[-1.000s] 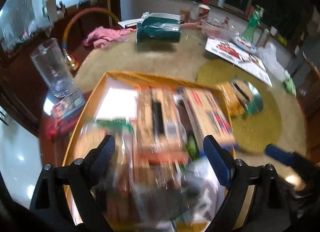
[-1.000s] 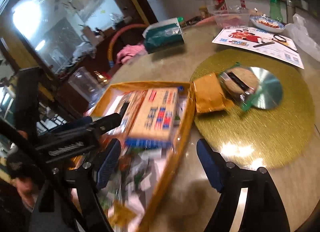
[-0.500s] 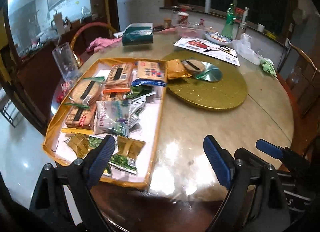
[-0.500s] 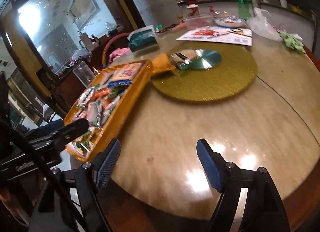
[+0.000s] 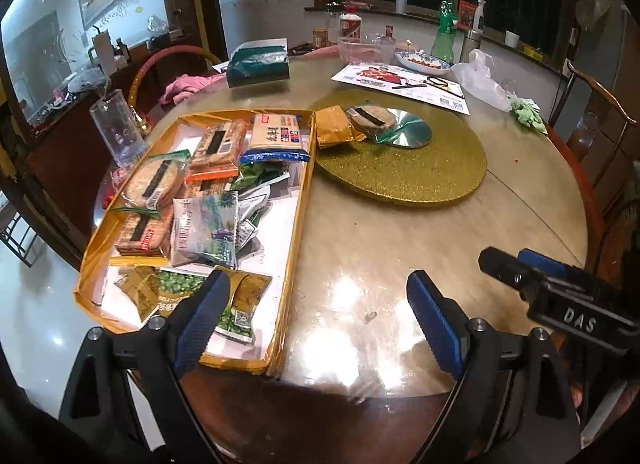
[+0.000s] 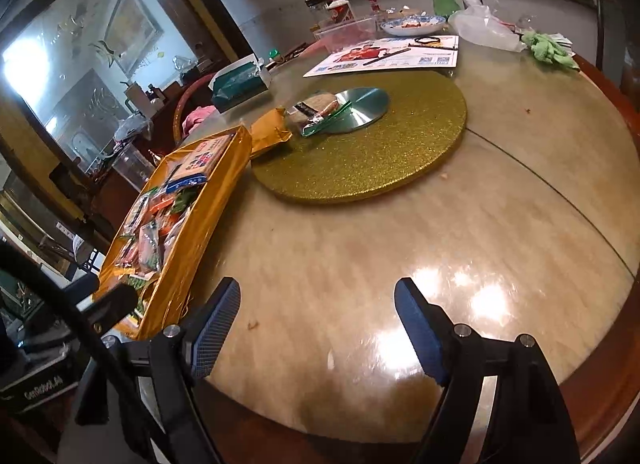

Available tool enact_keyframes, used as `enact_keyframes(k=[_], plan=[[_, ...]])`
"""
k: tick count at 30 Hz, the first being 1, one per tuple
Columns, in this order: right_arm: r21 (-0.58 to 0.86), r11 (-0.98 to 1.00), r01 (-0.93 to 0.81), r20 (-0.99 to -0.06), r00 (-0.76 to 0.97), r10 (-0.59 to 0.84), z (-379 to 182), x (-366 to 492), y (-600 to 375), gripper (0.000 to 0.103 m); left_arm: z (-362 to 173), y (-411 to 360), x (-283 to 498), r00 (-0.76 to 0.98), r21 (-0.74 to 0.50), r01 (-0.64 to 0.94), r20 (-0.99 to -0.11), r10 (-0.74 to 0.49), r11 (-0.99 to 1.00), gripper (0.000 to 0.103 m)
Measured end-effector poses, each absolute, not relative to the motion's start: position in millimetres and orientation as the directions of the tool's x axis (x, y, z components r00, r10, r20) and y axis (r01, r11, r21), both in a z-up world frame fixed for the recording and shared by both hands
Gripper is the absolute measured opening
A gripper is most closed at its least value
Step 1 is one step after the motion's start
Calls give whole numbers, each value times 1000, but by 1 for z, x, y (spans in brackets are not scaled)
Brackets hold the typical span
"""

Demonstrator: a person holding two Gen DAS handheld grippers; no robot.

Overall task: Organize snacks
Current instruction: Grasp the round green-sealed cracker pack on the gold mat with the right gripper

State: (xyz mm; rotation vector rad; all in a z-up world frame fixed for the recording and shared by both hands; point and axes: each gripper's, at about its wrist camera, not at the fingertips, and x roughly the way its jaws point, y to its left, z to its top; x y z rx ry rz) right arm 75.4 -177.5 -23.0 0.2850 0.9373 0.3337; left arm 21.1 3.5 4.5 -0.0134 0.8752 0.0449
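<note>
Holding both claws wide apart and empty, we hover the left claw [image 5: 316, 304] and right claw [image 6: 318, 324] over the round marble surface [image 6: 360, 264]. Gold cardboard tray [image 5: 298, 224] beside us holds snack packets [image 5: 206, 232].

"DAS" on right hand-held gripper [image 5: 536, 264] body; snack packet print unreadable.

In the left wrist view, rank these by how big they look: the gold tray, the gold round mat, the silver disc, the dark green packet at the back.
1-2. Gold tray and gold round mat: similar; the tray sits nearer, so unsure.
3. Dark green packet.
4. Silver disc, partly covered by a snack.
</note>
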Motion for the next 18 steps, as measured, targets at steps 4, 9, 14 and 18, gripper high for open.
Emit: enact_keyframes(k=[4,9,14,18], plan=[[363,918,-158,-753,531,388,-31,96,-176,80,-7,8,29,616,-6,-21,-788,8,1000,90],[373,919,-125,-776,500,383,-45,132,-180,80,-14,13,34,608,-58,1,-793,-47,998,90],[388,910,-145,-785,465,409,-53,187,-177,80,-13,16,40,608,-96,12,-789,-84,995,90],[325,920,-219,-794,466,391,-54,229,-162,80,-12,21,44,608,-128,13,-786,-109,992,90]])
